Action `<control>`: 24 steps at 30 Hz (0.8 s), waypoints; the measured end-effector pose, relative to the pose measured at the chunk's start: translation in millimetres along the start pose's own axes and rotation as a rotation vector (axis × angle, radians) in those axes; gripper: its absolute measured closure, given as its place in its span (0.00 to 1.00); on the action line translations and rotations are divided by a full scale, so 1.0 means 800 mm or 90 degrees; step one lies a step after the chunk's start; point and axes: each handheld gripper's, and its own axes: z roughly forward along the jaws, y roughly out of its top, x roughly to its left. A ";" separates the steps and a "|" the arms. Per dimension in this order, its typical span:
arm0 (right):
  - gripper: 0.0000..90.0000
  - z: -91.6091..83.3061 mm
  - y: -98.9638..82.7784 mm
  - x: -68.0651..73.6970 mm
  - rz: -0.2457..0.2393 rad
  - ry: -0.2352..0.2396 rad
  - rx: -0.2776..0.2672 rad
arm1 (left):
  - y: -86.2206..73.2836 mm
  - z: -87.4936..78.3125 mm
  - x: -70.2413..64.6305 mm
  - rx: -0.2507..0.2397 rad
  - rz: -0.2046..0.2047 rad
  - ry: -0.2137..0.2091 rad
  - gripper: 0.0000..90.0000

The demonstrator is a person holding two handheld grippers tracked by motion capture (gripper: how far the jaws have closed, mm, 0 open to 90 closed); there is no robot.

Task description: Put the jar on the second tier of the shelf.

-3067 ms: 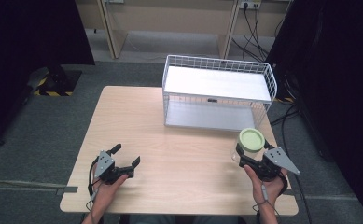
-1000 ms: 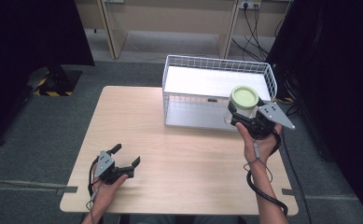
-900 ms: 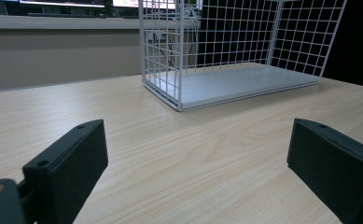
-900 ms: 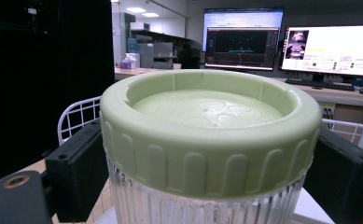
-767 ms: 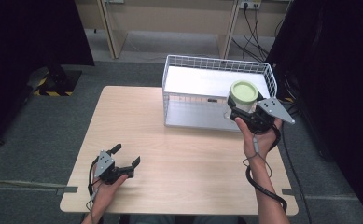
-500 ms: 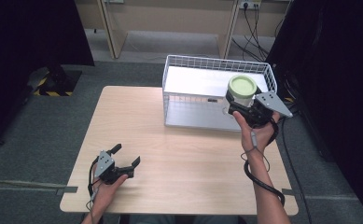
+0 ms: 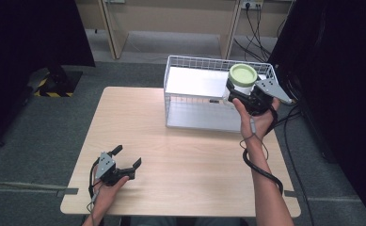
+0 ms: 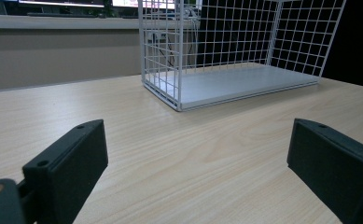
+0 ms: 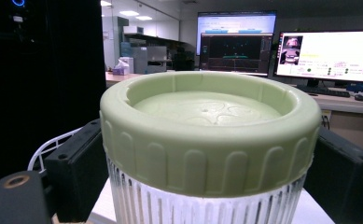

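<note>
The right claw (image 7: pixel 239 94) is closed on a clear jar (image 7: pixel 241 82) with a green lid (image 7: pixel 242 74), holding it up over the right end of the wire basket (image 7: pixel 190 101) at the bench's (image 7: pixel 194 165) back edge; the left claw (image 7: pixel 126 160) rests wide open and empty near the front left corner.

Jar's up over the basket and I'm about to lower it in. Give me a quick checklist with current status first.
1. Right gripper clamped on the jar: ok, a jaw on each side below the lid.
2. Lid on: ok.
3. Jar upright: ok.
4. Jar above the basket, inside its right end: ok in the high view; clearance from the right wall cannot tell.
5. Basket floor free: ok, nothing lies on the white bottom.
6. Left gripper out of the way: ok, open near the table's front left.
</note>
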 end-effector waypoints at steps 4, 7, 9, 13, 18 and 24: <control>0.13 0.011 0.004 -0.002 0.001 -0.006 0.005 | 0.000 0.000 0.000 0.000 0.000 0.000 0.05; 0.13 0.019 0.006 -0.003 -0.001 -0.011 0.007 | 0.000 0.000 0.000 0.000 0.001 -0.001 0.05; 0.13 0.023 0.008 -0.003 0.000 -0.012 0.008 | 0.000 0.000 0.000 0.000 0.001 -0.001 0.05; 0.13 0.033 0.010 -0.005 0.006 -0.013 0.011 | 0.000 0.000 0.000 0.000 0.000 -0.001 0.05; 0.13 0.044 0.012 -0.008 0.013 -0.018 0.016 | 0.000 0.000 0.000 0.000 0.001 -0.001 0.05; 0.13 0.058 0.014 -0.013 0.018 -0.027 0.025 | 0.000 0.000 0.000 0.002 0.003 -0.002 0.05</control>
